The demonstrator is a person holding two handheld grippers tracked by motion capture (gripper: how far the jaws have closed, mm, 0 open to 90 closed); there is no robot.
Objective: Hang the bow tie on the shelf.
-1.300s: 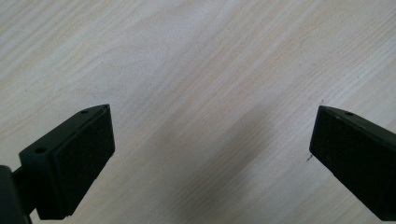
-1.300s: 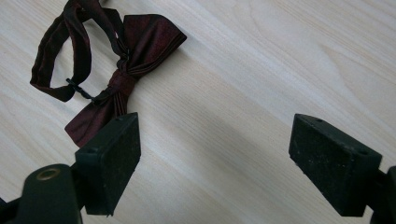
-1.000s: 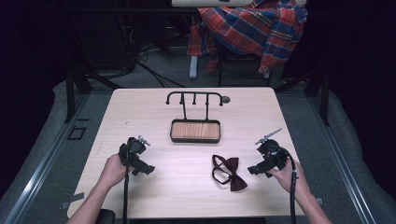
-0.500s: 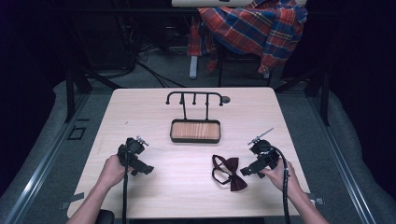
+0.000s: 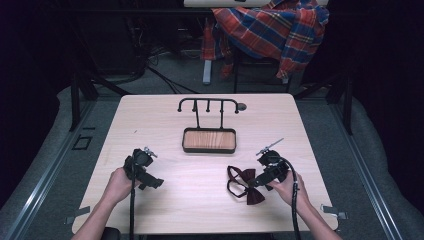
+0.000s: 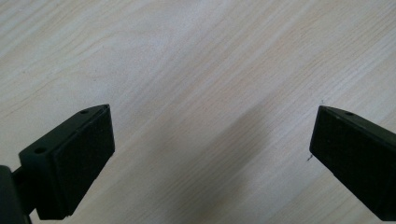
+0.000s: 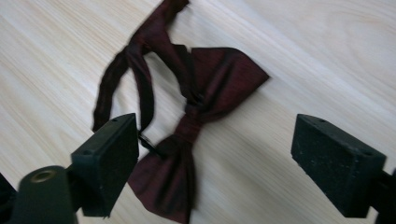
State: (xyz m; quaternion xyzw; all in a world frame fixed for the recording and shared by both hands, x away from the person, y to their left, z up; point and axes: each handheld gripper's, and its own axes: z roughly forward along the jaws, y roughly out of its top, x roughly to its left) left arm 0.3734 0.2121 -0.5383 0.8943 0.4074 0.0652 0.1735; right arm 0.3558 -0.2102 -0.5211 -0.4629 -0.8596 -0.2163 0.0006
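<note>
**Inspector A:** Starting with the high view. A pale wooden table [image 5: 165, 115] is carrying a black metal hook stand [image 5: 208, 105] with a wood-lined oval tray [image 5: 209, 140] at its foot. A dark red bow tie [image 5: 245, 183] is lying flat on the table in front of the tray, toward the right. The right gripper [image 5: 256, 181] is sitting just beside the tie's right edge, with its jaws pointing at the tie. The left gripper [image 5: 155, 182] is resting well apart from the tie, over bare table. A plaid shirt [image 5: 270, 30] is hanging over something behind the table.

**Inspector B:** Jaw state from there?

**Inspector A:** Too small to tell. In the left gripper view, the left gripper [image 6: 210, 158] is showing both matte black pads standing wide, with nothing between them but smooth, light wood grain.

**Inspector B:** And the right gripper view?

**Inspector A:** The right gripper [image 7: 215, 163] is standing wide too, though its jaws have just been closing a little. The bow tie [image 7: 205, 93] is lying partly between them, not gripped: finely ribbed fabric, pinched centre knot, thin strap looping toward the left pad.
</note>
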